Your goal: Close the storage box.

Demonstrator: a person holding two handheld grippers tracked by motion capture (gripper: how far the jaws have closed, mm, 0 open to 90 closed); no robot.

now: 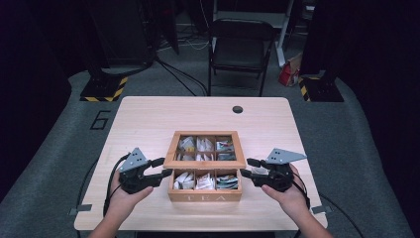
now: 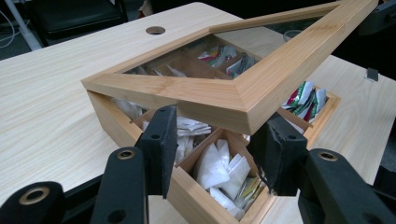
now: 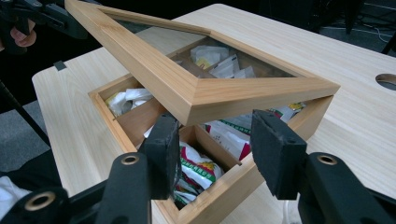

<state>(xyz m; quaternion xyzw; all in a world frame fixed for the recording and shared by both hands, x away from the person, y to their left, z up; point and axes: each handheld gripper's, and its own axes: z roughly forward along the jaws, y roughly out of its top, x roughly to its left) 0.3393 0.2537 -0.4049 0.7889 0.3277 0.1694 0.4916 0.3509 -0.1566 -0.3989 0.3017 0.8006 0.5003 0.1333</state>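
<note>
A wooden tea box [image 1: 205,197] marked TEA stands near the table's front edge, with sachets [image 2: 219,168] in its compartments. Its glass-paned lid [image 1: 204,162] is hinged at the back and tilted up, so the front row of sachets [image 1: 205,181] lies uncovered. My left gripper [image 1: 166,167] has its pads against the lid's front left corner [image 2: 247,112]. My right gripper [image 1: 246,167] grips the front right corner [image 3: 196,107] the same way. Each corner sits wedged between the two pads [image 2: 161,140] [image 3: 275,149], well above the box's rim [image 3: 233,186].
The box sits on a light wooden table [image 1: 148,124] with a round cable hole [image 1: 237,109] at the back. A black folding chair [image 1: 240,49] stands behind the table. Bare tabletop lies to both sides of the box.
</note>
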